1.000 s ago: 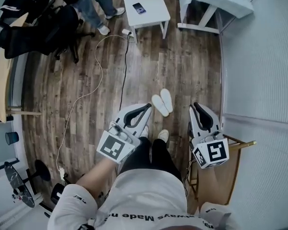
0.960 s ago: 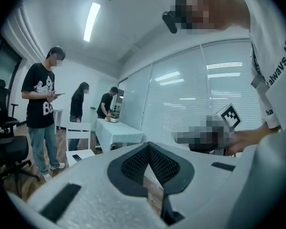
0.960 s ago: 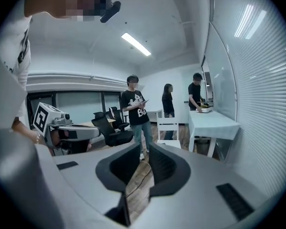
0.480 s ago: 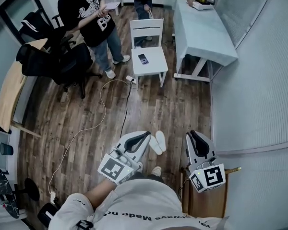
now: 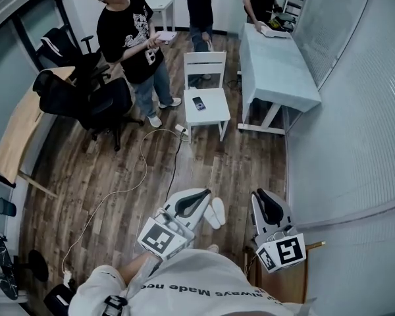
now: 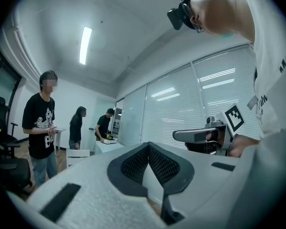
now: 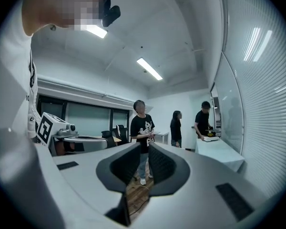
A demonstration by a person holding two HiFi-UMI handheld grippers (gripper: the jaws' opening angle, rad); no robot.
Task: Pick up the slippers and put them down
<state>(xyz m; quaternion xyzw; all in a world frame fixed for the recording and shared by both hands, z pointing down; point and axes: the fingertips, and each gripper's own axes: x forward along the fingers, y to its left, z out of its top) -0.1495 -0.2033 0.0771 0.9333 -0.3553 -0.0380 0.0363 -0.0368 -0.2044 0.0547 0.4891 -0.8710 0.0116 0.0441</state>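
white tee (image 5: 191, 285) with black lettering — left tongs (image 5: 204, 195) and right tongs (image 5: 258, 195) white, black-padded, bearing marker cubes (image 5: 161, 237).

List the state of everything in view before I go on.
Slippers: side by side on the floor, not held.
Left gripper: shut, empty.
Right gripper: jaws slightly apart, empty.
Chair: upright, nobody on it.
Phone: lying flat on the chair seat.
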